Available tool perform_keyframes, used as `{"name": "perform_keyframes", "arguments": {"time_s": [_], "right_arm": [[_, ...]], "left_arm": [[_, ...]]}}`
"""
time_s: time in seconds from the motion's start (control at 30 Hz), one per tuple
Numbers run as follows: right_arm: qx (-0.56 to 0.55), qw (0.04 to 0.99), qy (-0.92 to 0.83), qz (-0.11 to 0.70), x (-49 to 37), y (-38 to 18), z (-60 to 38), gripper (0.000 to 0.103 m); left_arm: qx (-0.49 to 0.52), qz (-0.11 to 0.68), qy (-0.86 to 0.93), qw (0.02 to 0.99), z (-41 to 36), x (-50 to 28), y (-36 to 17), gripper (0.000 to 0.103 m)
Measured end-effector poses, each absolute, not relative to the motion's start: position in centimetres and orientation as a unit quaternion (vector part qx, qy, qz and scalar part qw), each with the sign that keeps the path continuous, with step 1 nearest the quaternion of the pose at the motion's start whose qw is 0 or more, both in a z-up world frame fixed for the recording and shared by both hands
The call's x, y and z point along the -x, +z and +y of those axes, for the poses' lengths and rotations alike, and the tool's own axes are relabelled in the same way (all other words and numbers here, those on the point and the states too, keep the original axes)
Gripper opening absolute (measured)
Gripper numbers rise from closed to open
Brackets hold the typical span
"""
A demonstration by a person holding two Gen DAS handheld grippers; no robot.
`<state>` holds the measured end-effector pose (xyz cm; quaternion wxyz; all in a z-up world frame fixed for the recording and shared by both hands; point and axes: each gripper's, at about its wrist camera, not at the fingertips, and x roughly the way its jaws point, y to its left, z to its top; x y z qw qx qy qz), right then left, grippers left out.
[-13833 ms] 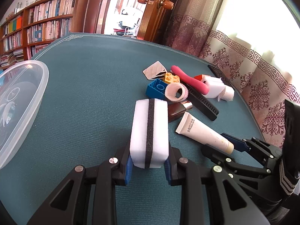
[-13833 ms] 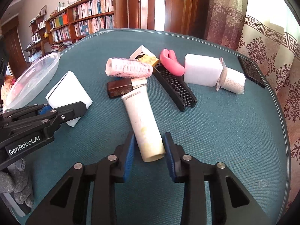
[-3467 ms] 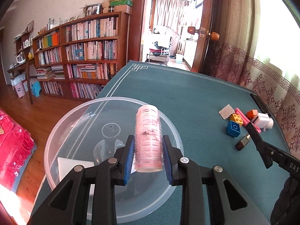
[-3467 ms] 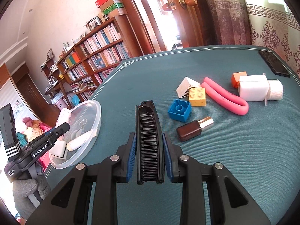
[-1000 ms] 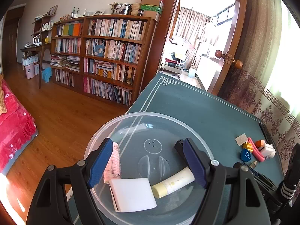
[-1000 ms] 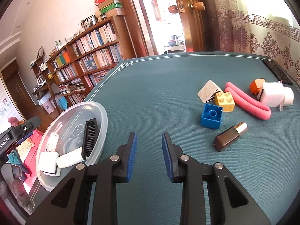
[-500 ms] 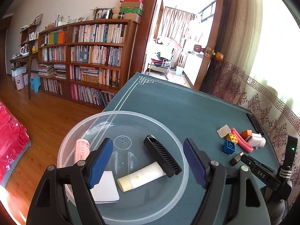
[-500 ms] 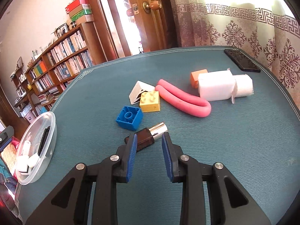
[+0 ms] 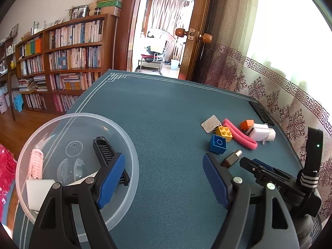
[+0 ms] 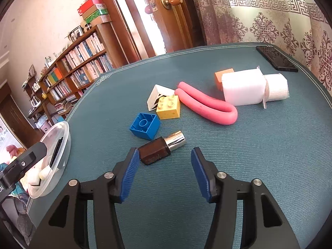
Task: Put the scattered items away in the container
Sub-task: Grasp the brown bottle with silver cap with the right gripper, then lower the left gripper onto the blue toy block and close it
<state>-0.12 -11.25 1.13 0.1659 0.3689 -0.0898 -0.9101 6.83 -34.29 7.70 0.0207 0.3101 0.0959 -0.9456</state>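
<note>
A clear round plastic container (image 9: 132,161) (image 10: 65,132) sits at the table's left edge, holding a black comb (image 9: 104,151), a pink roller (image 9: 37,164) and a white sponge (image 9: 39,193). My left gripper (image 9: 164,178) is open and empty, just right of the container. My right gripper (image 10: 164,170) is open over the table, its left pad (image 10: 129,172) close beside a small brown bottle with a silver cap (image 10: 160,149) (image 9: 230,159). Beyond lie a blue brick (image 10: 145,125), a yellow brick (image 10: 168,106), a pink foam tube (image 10: 207,105), a white folded card (image 10: 156,94), an orange block (image 10: 223,76) and a white foam block (image 10: 242,87).
A black phone (image 10: 276,60) lies at the table's far right edge by the patterned curtain. A white roll (image 10: 277,87) lies against the foam block. Bookshelves and an open door stand beyond the teal table (image 9: 166,114). The right gripper's body (image 9: 276,182) shows low right in the left wrist view.
My right gripper has opened wide and come closer to the brown bottle. My left gripper has swung right, away from above the container, and stays open.
</note>
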Motion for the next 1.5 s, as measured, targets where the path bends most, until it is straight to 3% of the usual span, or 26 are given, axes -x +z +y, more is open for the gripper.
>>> {"name": "perform_keyframes", "arguments": {"time_s": [0.23,0.47,0.77,1.5], "right_arm": [[-0.385,0.175,-0.906,-0.016,1.4,0.8,-12.8,0.058],[-0.394,0.212,-0.894,0.034,2.7,0.5,-13.9,0.065],[-0.405,0.231,-0.885,0.020,2.4,0.0,-12.6,0.065],[-0.402,0.172,-0.898,-0.048,0.3,0.5,-5.4,0.065]], "left_arm": [[-0.317,0.095,-0.943,0.026,-34.2,-6.8,7.5,0.081],[-0.322,0.097,-0.941,0.029,-34.3,-6.6,7.3,0.081],[-0.335,0.089,-0.938,0.032,-33.3,-5.4,6.7,0.081],[-0.376,0.031,-0.926,-0.028,-24.8,3.1,4.5,0.081]]}}
